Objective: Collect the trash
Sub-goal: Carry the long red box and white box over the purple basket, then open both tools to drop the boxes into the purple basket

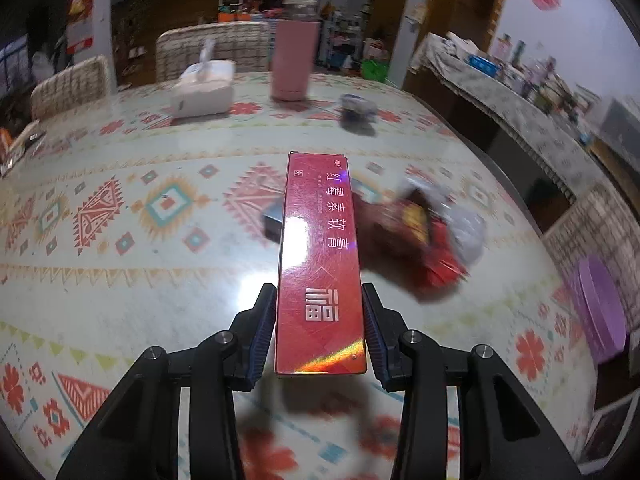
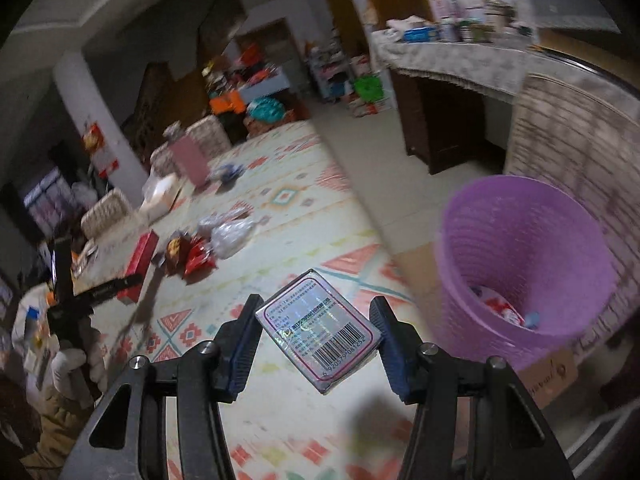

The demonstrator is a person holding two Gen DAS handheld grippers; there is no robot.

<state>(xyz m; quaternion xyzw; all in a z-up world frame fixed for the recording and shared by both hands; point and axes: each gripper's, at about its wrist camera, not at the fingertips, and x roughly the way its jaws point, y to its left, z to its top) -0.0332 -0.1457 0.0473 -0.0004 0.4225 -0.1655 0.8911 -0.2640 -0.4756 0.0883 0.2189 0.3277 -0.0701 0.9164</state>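
My left gripper (image 1: 320,320) is shut on a long red carton (image 1: 320,252) with white lettering, held above the patterned table (image 1: 140,280). Beyond the carton lie crumpled red snack wrappers and a clear plastic bag (image 1: 432,232). My right gripper (image 2: 316,332) is shut on a small silver box with a barcode (image 2: 320,324), near the table's right edge. A purple plastic bin (image 2: 528,264) stands to its right on the floor, with some trash inside. In the right wrist view the left gripper (image 2: 120,284) with the red carton (image 2: 138,260) shows at the far left.
On the table's far side stand a pink tumbler (image 1: 292,64), a white tissue pack (image 1: 204,88) and a small dark wrapper (image 1: 356,108). Chairs (image 1: 72,80) line the far edge. A cloth-covered counter (image 1: 500,92) with bottles runs along the right wall.
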